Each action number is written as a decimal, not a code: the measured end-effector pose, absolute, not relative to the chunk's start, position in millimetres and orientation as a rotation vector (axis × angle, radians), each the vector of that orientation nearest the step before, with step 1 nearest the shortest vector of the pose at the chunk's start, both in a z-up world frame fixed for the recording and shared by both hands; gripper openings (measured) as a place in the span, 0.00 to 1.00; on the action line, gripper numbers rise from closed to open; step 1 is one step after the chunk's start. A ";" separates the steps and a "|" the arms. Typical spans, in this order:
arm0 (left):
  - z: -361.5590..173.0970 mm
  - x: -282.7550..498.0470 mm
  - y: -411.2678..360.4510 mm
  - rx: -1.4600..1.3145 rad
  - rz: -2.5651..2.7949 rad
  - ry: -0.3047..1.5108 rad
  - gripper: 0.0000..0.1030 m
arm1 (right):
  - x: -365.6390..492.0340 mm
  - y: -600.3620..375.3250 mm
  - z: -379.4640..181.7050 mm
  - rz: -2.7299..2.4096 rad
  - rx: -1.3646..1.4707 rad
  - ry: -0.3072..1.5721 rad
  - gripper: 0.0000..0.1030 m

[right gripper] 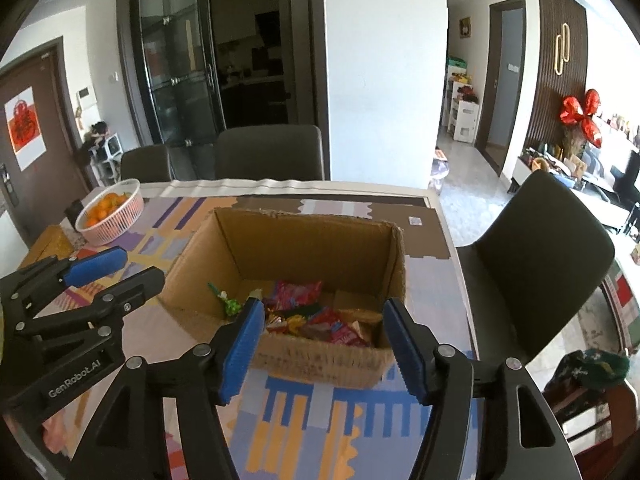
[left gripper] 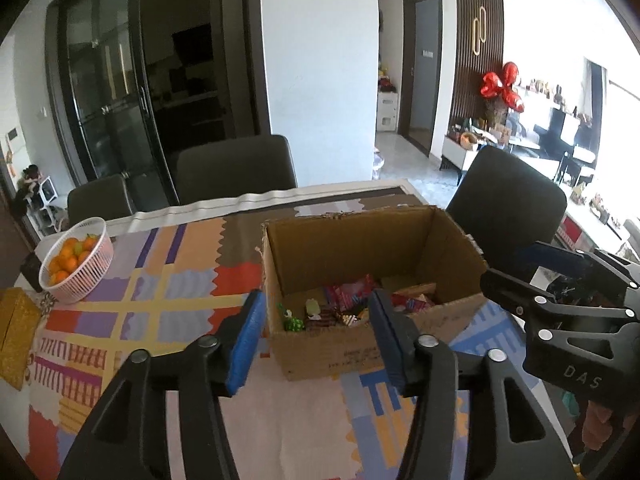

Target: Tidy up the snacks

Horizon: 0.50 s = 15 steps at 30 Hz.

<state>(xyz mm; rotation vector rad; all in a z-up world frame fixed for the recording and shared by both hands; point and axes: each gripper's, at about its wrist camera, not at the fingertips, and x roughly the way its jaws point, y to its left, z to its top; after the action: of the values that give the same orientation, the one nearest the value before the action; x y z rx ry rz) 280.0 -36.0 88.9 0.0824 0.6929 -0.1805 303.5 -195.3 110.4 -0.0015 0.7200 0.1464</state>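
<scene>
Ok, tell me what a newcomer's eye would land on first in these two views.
First the open cardboard box in the middle of the patchwork tablecloth, its bottom strewn with bright wrapped snacks. Then the left gripper and right gripper in the foreground, blue-padded jaws apart and empty, on the near side of the box. Last, the white basket of oranges at the table's far left.

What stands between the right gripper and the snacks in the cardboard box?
Only the cardboard box's near wall: the right gripper, empty and open, is in front of it, with the snacks behind. The top is uncovered.
</scene>
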 end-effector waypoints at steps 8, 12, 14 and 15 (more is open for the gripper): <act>94.6 224.0 -30.9 0.091 -0.143 0.609 0.70 | 246.4 -199.4 121.2 0.124 -0.020 0.622 0.76; 94.1 198.3 -28.0 0.080 -0.141 0.589 0.75 | 221.1 -200.4 119.5 0.117 -0.028 0.595 0.78; 93.8 185.7 -25.7 0.068 -0.144 0.581 0.81 | 211.1 -201.8 118.4 0.121 -0.018 0.592 0.78; 94.1 179.1 -25.6 0.065 -0.146 0.576 0.81 | 205.1 -202.7 117.4 0.124 -0.016 0.589 0.79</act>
<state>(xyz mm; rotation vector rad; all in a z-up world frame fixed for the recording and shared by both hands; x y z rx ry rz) 179.1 -25.6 94.1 0.0645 0.5764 -0.1462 205.1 -202.7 117.4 -0.0159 0.5889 0.1236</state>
